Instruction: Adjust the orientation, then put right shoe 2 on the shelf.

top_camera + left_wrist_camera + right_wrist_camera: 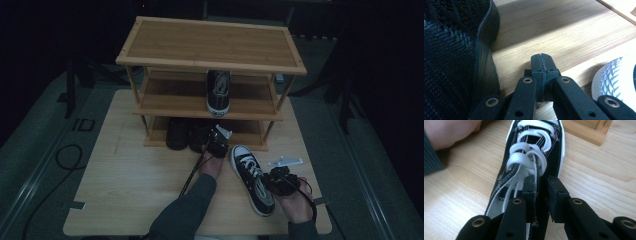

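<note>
On the pale wooden table (pixel 125 185) in the high view lies a black canvas sneaker with white laces (pixel 252 179), toe toward the three-level bamboo shoe rack (pixel 210 47); the right gripper (pixel 281 181) sits at its heel side, and the left gripper (pixel 218 141) is by the rack's bottom shelf near two dark shoes (pixel 187 134); another black sneaker (pixel 218 91) stands on the middle shelf.

Up close in the left gripper view, the left gripper (pixel 541 65) has its jaws pressed together with nothing between them, beside a black knit shoe (pixel 451 57).

Next, in the right gripper view, the right gripper (pixel 541 192) pinches the side wall of the sneaker (pixel 536 147) near its opening.
</note>
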`<state>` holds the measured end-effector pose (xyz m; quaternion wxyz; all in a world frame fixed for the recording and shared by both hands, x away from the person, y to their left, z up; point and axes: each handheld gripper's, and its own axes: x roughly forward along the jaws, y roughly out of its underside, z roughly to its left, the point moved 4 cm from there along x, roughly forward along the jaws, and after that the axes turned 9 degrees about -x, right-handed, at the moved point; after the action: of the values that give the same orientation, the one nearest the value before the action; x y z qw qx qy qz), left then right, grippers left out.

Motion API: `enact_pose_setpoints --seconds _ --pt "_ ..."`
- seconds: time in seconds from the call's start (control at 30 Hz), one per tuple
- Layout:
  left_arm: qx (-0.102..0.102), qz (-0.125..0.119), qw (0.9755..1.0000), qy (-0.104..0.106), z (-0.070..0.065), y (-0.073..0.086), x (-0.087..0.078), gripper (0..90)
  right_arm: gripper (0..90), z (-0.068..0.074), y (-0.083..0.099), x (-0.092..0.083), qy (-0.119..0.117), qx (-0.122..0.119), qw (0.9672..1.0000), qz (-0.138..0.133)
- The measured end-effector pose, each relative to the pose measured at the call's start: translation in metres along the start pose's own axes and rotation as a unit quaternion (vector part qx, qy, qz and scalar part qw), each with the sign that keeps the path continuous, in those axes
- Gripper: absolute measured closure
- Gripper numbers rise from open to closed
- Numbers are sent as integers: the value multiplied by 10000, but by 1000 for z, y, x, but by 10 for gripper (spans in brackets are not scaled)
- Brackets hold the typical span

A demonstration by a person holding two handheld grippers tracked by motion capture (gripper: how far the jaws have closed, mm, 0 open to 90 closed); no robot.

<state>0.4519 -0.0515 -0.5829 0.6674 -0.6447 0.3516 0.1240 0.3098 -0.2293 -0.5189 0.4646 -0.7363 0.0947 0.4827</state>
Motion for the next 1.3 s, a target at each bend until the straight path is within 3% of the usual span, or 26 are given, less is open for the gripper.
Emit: enact_pose_setpoints --seconds 0.23,0.33,0.43,0.7,1.3 --pt "1 0 10000 -3 0 0 0 900 800 -2 -1 17 0 86 10000 22" --pt "-2 1 10000 1 0 0 0 900 850 -3 -1 18 -42 117 9999 -8" --pt "0 -1 10000 -2 0 0 0 900 879 -6 1 16 -206 295 9993 -134" --pt "-3 0 10000 1 0 0 0 900 882 -9 0 13 -217 395 9987 -235" --pt "9 0 10000 -6 0 0 0 900 881 -22 -6 -1 -132 280 9988 -373"
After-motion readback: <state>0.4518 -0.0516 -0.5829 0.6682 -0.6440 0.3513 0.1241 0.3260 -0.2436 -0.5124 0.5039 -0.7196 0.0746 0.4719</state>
